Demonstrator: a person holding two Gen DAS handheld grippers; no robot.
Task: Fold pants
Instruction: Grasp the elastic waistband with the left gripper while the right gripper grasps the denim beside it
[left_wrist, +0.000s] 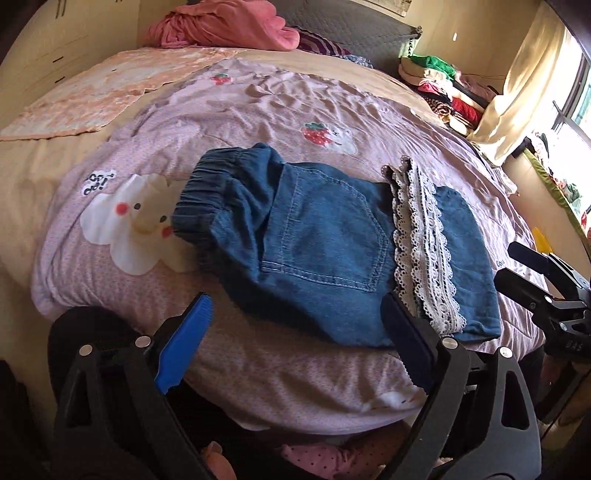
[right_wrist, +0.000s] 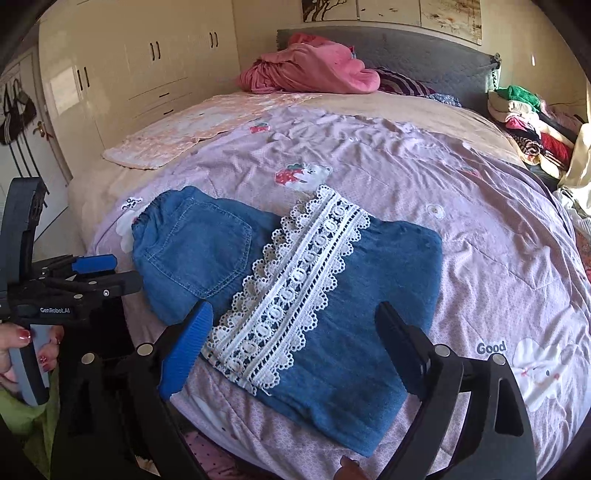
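Right now both of my grippers hang just above the near edge of the bed, and neither has hold of anything. My left gripper (left_wrist: 295, 347) has its jaws spread wide, one blue pad toward the waistband side and the dark pad just at the lace hem, with the near edge of the denim pants (left_wrist: 325, 236) showing between them. My right gripper (right_wrist: 295, 350) is spread just as wide, and nothing is pinched between its fingers either; the lace and the folded denim lie in the gap.

The denim pants (right_wrist: 295, 280) lie folded on the pink quilt (right_wrist: 480, 229), near the side of the bed closest to me. The elastic waistband (left_wrist: 199, 199) sits at the left end, and a back pocket (left_wrist: 332, 229) faces up beside it. A band of white lace trim (right_wrist: 295, 288) runs slantwise across the top of the bundle, with plain denim on either side.

Farther up the bed a pink garment (right_wrist: 314, 66) is heaped against the grey headboard (right_wrist: 424, 55). A pile of clothes (right_wrist: 528, 125) is stacked off the right side, and cream wardrobe doors (right_wrist: 147, 59) stand to the left.
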